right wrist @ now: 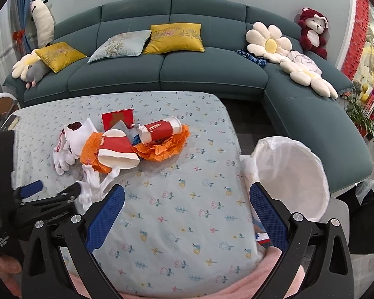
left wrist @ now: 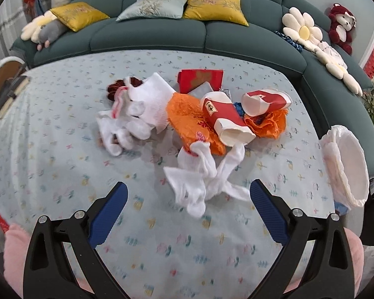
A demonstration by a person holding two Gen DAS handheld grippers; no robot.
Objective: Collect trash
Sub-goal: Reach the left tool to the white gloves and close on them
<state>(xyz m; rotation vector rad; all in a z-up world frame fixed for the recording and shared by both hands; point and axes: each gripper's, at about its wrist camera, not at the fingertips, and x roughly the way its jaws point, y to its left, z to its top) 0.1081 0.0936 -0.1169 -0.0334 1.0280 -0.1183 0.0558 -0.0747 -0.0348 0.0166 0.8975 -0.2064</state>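
Note:
A heap of trash lies on the flowered tablecloth (left wrist: 62, 164): two red and white paper cups on their sides (left wrist: 227, 119) (left wrist: 264, 101), orange crinkled wrappers (left wrist: 189, 122), a red card (left wrist: 199, 78) and white foam netting (left wrist: 204, 177). My left gripper (left wrist: 188, 211) is open just short of the nearest white netting, nothing between its fingers. In the right wrist view the heap (right wrist: 119, 147) sits at the far left, and my right gripper (right wrist: 187, 209) is open over bare cloth. The left gripper (right wrist: 52, 194) shows at that view's left edge. A bin with a white liner (right wrist: 291, 174) stands off the table's right edge.
A teal corner sofa (right wrist: 212, 74) with yellow and pale cushions, flower pillows and plush toys runs behind the table. A round side table (left wrist: 2, 74) stands far left. Potted plants (right wrist: 366, 117) are at the right. A pink sleeve (right wrist: 212, 289) lies along the near edge.

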